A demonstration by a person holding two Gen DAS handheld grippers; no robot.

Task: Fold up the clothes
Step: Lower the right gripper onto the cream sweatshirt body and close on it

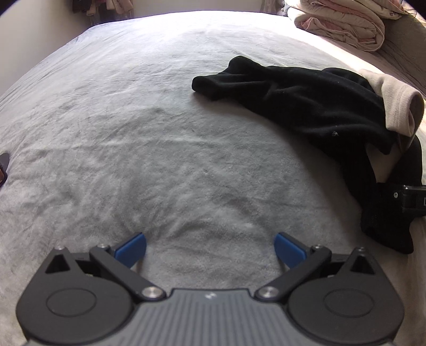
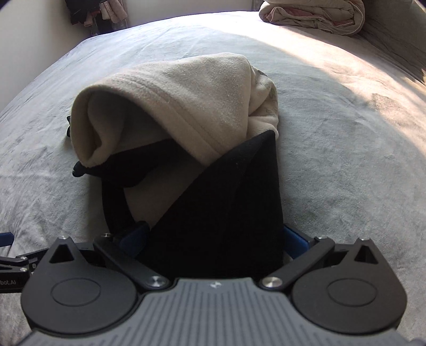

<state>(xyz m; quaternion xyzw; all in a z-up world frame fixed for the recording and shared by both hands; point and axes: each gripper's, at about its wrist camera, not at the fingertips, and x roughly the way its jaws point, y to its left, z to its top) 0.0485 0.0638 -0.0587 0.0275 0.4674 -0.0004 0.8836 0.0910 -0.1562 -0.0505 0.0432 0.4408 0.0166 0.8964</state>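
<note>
The left gripper (image 1: 210, 248), black with blue fingertip pads (image 1: 131, 248), hovers low over the wide grey velvety bedspread (image 1: 133, 133) with its jaws spread wide and nothing between them. Taking the crumpled black fleece garment (image 1: 306, 103) as the landmark: the left gripper sits well to its left and nearer the camera, over bare cloth. The garment lies stretched across the right half of the bed, one cuffed end pointing left. A cream fleece garment (image 1: 396, 106) with a stitched hem lies on top of its right part. Just beyond the black garment's near right end, part of the right gripper (image 1: 410, 202) shows at the frame's edge, touching the dark cloth.

In the right wrist view, the black garment (image 2: 223, 202) rises taut from between the right gripper's (image 2: 213, 237) jaws, which stand fairly wide apart with cloth bunched between them; whether they pinch it cannot be told. The cream garment (image 2: 173, 106) drapes over the black one just behind the gripper. Far behind the black garment, at the bed's right corner, sits a folded pinkish-beige quilt (image 2: 314, 13), and hanging clothes (image 2: 93, 13) show far back to its left
</note>
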